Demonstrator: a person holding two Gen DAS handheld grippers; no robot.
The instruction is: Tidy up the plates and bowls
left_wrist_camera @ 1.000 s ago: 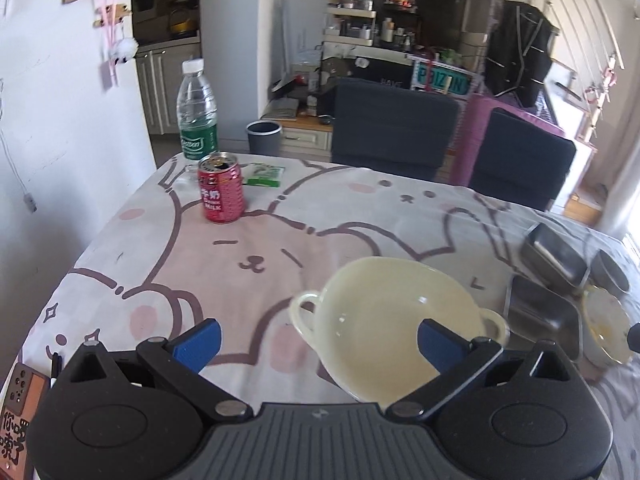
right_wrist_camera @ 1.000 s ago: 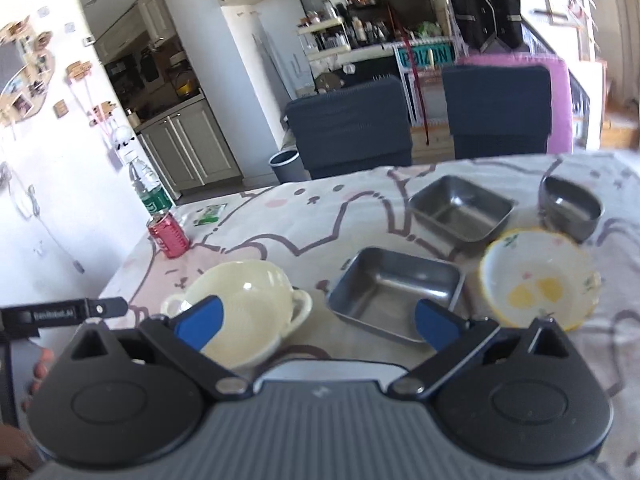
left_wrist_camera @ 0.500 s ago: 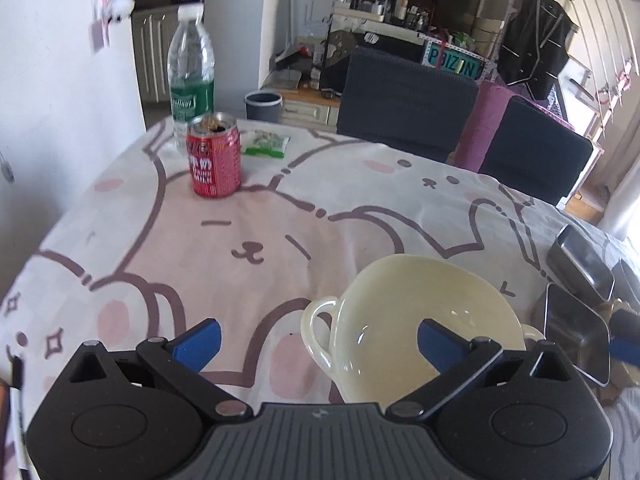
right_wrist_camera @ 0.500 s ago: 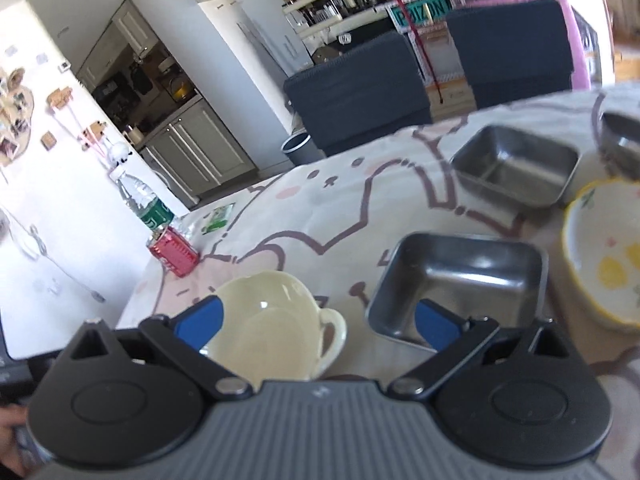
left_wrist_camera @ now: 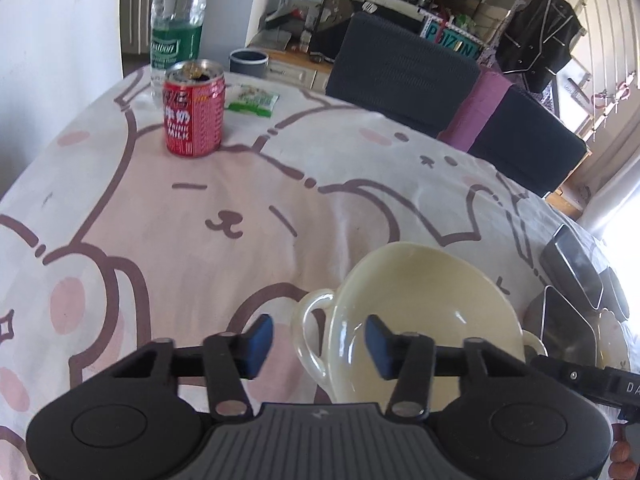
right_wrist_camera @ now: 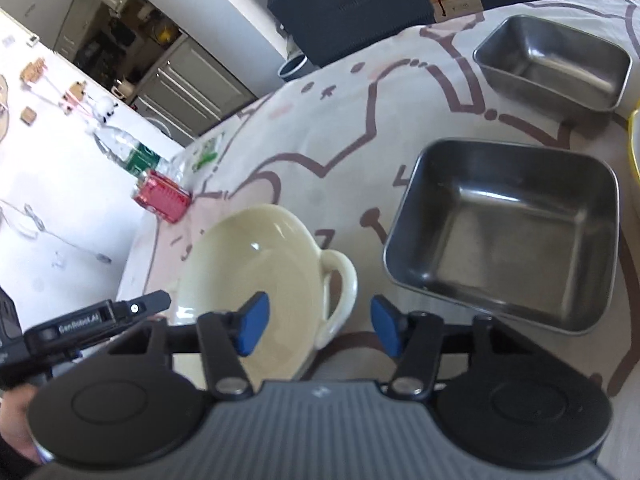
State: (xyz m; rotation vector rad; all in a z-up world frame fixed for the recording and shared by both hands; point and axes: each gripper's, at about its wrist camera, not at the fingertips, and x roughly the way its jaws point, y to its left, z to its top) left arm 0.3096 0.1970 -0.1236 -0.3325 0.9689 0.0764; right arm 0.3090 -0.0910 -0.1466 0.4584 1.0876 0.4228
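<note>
A cream bowl [left_wrist_camera: 424, 312] with two loop handles sits on the rabbit-print tablecloth [left_wrist_camera: 200, 216]. My left gripper [left_wrist_camera: 318, 342] is low over the bowl's left handle [left_wrist_camera: 314, 320]. The handle lies between the blue pads, which are closing with gaps still showing on both sides. In the right wrist view the same bowl [right_wrist_camera: 256, 276] shows its other handle [right_wrist_camera: 340, 288] between the pads of my right gripper [right_wrist_camera: 318, 328]. These jaws are closing too and are not touching the handle. Each gripper's black body shows at the edge of the other's view.
Two square steel trays [right_wrist_camera: 500, 240] [right_wrist_camera: 552, 60] lie right of the bowl, and a yellow-rimmed bowl [right_wrist_camera: 636, 140] sits at the right edge. A red can [left_wrist_camera: 194, 108], a water bottle [left_wrist_camera: 176, 20] and a green packet [left_wrist_camera: 252, 100] stand far left. Dark chairs [left_wrist_camera: 400, 76] line the far side.
Both grippers came down and forward to the cream bowl. Their jaws went from wide apart to narrowed around a handle on each side.
</note>
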